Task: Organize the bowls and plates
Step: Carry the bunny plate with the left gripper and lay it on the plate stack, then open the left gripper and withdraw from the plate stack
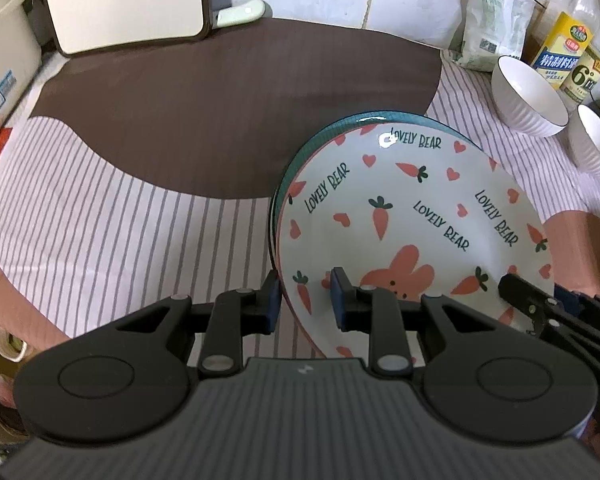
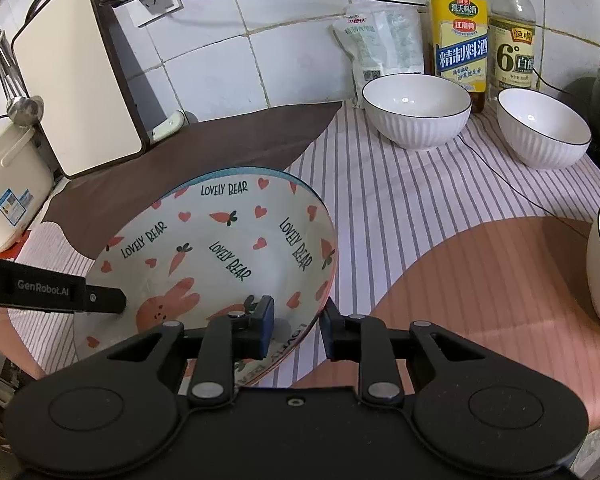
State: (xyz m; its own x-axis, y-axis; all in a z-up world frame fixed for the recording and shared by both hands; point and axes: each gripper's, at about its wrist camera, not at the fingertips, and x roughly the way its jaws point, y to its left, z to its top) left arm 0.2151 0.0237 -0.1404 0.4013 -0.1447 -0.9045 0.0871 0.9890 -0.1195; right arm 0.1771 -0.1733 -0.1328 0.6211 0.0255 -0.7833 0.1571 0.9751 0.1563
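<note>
Striped tablecloth under carrot-and-bunny "LOVELY BEAR" plate, rim between parted left tool and right tool.

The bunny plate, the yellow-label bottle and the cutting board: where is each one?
Bunny plate (image 2: 236, 248): right wrist view, on its white centre.
Yellow-label bottle (image 2: 462, 40): right wrist view, on the yellow label.
Cutting board (image 1: 128, 0): left wrist view, on its cream face.

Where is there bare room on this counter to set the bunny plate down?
Free: the brown mat between the cutting board and the plate, and the striped cloth left of it. Crowded: the white bowls and bottles at the right.
</note>
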